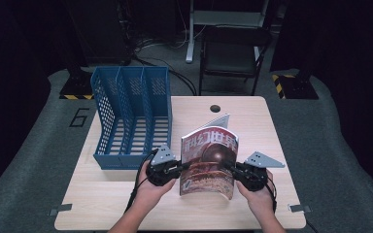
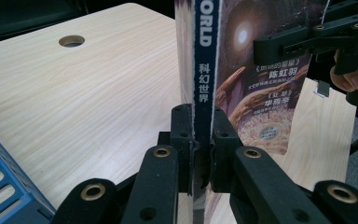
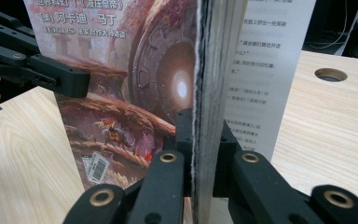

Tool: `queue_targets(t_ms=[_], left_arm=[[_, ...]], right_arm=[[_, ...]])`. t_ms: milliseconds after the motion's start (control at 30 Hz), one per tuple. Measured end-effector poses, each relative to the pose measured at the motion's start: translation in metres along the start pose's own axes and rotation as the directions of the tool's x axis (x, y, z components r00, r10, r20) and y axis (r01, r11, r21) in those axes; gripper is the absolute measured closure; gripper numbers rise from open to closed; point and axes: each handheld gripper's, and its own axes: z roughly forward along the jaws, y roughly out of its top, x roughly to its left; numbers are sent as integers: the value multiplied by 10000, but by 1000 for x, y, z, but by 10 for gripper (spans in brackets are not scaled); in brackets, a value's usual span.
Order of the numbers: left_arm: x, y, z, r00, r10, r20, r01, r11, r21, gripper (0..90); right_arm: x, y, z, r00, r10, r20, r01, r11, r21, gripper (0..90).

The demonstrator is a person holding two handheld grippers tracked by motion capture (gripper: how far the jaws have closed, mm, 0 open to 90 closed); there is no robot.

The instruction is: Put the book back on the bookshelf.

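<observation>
Above the tabletop [image 1: 126,204], a magazine [image 1: 209,160] is held upright, its spine pinched by the left tongs [image 1: 182,167] and its page edge by the right tongs [image 1: 229,166]. Both grips should be kept level so the pages are not buckled toward the blue file rack [image 1: 131,116].

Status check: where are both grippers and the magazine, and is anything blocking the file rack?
Left gripper shut on magazine spine; right gripper shut on its page edge. Magazine upright. Blue file rack beside it, path unobstructed.

mag [image 1: 209,162] on table [image 1: 126,204], file rack [image 1: 131,116] left
</observation>
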Motion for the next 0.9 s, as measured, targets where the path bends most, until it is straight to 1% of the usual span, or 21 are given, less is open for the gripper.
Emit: queue_targets(t_ms=[133,167,233,267,333,367,400,433,467,500,533,567,667,733,767,800,833,900], left_arm=[[-1,-4,0,10000,-47,-21,46,9999,-145,835],[-1,-5,-1,10000,-37,-22,37,9998,-176,836],[-2,-6,-1,10000,-92,32,93,9999,-134,836],[-1,-6,-2,10000,-33,66,34,9999,-100,836],[-2,-7,-3,9999,-97,88,98,9999,-104,837],[-2,-8,-3,9999,-97,94,98,9999,-119,838],[-2,-8,-4,9999,-76,143,78,9999,-101,838],[-2,-8,-4,9999,-76,143,78,9999,-101,837],[-2,-8,-5,9999,43,156,-42,10000,-60,837],[-3,-9,-5,9998,-8,204,9,10000,-44,837],[-3,-9,-5,9998,-8,204,9,10000,-44,837],[-3,-9,-6,9998,-15,206,17,10000,-81,837],[-4,-10,-6,9997,8,241,-6,10000,-83,837],[-4,-11,-8,9994,75,342,-74,10000,-36,837],[-4,-11,-8,9994,75,342,-74,10000,-36,837],[-4,-11,-8,9993,76,375,-75,10000,-24,837],[-4,-11,-9,9990,51,454,-51,10000,4,836],[-4,-11,-9,9988,80,476,-81,10000,8,836]], right_arm=[[1,-2,0,10000,13,-4,-13,10000,51,857],[1,-2,0,10000,-24,-56,23,10000,-19,857],[1,-3,0,9999,-54,-98,54,10000,-19,856],[1,-3,-1,9999,-59,-114,60,10000,24,855],[1,-3,-1,9998,-26,-172,27,10000,52,851],[1,-4,-1,9998,66,-176,-65,10000,48,844],[1,-5,-2,9998,9,-221,-8,10000,25,839],[0,-5,-2,9997,51,-249,-51,10000,-22,834],[0,-5,-3,9997,98,-237,-99,10000,-14,826],[0,-6,-3,9996,148,-252,-149,9999,-16,820],[0,-6,-3,9996,148,-252,-149,9999,-16,820],[0,-7,-4,9990,289,-340,-292,9995,-71,805],[-1,-8,-5,9984,391,-411,-395,9992,-79,781],[-2,-9,-7,9976,508,-469,-510,9987,-15,748],[-2,-9,-7,9976,508,-469,-510,9987,-15,748],[-2,-11,-8,9968,616,-517,-611,9981,94,730],[-3,-12,-8,9970,595,-498,-590,9982,119,722],[-3,-13,-9,9967,654,-488,-645,9977,213,715]])
